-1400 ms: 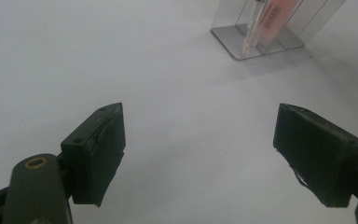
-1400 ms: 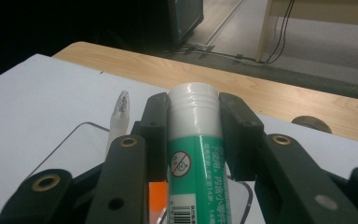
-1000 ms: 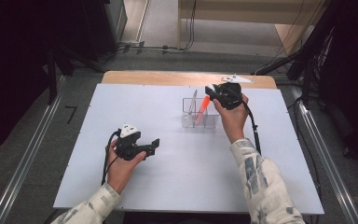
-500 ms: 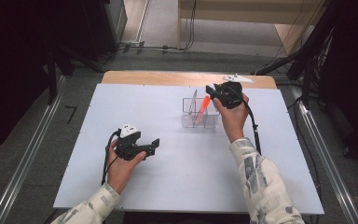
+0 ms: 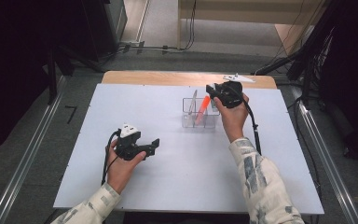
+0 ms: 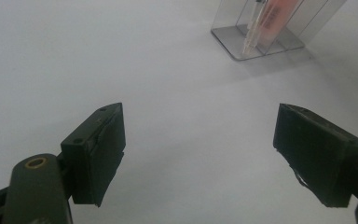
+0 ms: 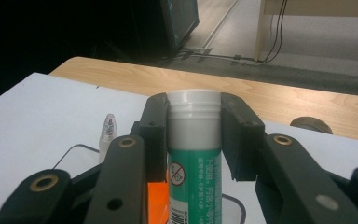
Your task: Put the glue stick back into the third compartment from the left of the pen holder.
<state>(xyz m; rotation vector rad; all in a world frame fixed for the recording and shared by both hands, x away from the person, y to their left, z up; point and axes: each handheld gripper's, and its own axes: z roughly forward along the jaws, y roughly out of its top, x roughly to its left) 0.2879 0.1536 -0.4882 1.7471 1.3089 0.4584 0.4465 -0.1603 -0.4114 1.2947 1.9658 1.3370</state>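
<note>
- Two claws in play here, one in each hand, over a pale worktop (image 5: 182, 182) that carries a clear box (image 5: 200, 113) with compartments.
- The right claw (image 5: 213, 91) is up at the right end of the clear box, just above its rim, and in the right gripper view its jaws are pinched on a green tube (image 7: 194, 154) with a white cap.
- That green tube stands upright between the jaws, cap at the fingertips, its printed label facing the camera.
- An orange pen (image 5: 202, 109) leans inside the clear box, just left of the right claw; a sliver of orange also peeks out beside the tube in the right gripper view.
- A slim pale pen (image 5: 193, 101) stands tilted in the box too, on the far left side of the orange one.
- From the left gripper view, both pens lean together in one compartment of the clear box; which one is hard to tell.
- The left claw (image 5: 156, 144) sits well apart from the clear box, down toward the person's side and to its left, low over bare worktop.
- Its jaws are spread wide with nothing between them, and they point toward the clear box.
- Beyond the clear box, a strip of wooden table edge (image 5: 168, 78) runs along the far side of the worktop.
</note>
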